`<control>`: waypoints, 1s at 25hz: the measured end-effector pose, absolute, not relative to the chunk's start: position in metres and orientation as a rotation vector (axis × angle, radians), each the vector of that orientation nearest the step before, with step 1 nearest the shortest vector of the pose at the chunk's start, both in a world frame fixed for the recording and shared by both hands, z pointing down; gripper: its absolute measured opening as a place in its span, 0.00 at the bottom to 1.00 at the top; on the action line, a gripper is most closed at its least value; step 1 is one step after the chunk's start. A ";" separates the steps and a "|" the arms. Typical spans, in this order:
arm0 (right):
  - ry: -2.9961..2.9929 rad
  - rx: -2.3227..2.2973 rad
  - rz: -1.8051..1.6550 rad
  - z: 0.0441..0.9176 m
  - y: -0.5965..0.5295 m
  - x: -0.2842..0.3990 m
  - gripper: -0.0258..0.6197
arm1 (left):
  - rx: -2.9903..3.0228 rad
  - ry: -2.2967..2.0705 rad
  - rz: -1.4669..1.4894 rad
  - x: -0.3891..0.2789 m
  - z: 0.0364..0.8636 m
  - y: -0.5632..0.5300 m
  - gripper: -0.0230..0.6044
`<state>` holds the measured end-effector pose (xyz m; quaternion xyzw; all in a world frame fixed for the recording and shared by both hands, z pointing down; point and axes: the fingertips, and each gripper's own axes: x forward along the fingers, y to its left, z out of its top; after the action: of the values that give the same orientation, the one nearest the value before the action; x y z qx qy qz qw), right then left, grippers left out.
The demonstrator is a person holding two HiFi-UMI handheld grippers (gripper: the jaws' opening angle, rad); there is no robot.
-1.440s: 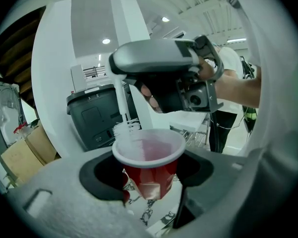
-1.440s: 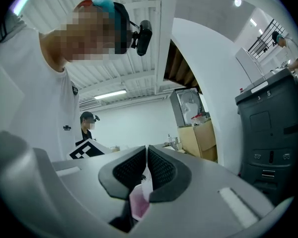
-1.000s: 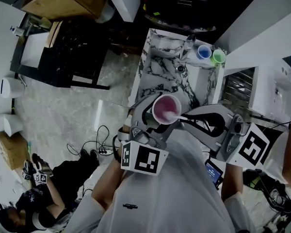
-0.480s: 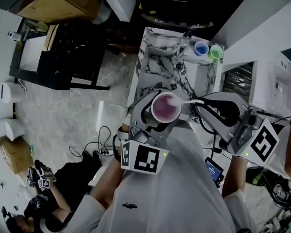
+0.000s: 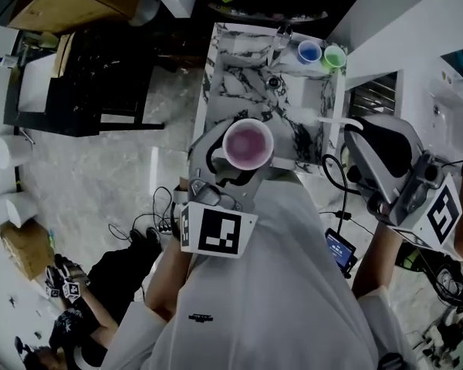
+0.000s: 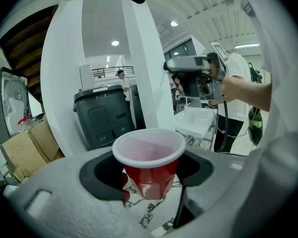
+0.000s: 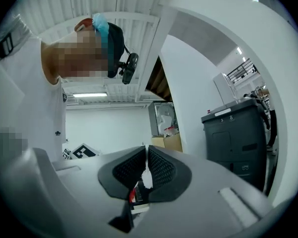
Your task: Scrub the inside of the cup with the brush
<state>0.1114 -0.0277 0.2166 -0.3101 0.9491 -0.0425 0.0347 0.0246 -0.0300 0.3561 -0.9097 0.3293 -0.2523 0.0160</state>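
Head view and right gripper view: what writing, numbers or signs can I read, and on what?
"8", after an unclear mark: white label on the dark bin.
Black-and-white square patterns, no letters: left marker cube, right marker cube.
Shirt print: too small to read.

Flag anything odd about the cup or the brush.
The red plastic cup with a white rim looks creased low on its wall, where the left gripper squeezes it. The white-handled brush is outside the cup, clamped in the right gripper off to the side. No spill shows.
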 end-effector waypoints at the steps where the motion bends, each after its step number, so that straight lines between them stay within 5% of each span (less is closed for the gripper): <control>1: 2.911 -0.980 -0.135 0.220 -0.028 0.113 0.08 | -2.827 1.023 -0.776 0.024 0.355 -0.031 0.51; 25: 2.895 -1.571 -0.494 0.345 -0.020 0.130 0.08 | -2.919 1.090 -0.654 0.021 0.358 -0.035 0.51</control>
<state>0.1305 -0.0199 0.3446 -0.4696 0.8653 -0.1477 -0.0945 0.0211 -0.0350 0.3576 -0.9166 0.3424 -0.2053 -0.0213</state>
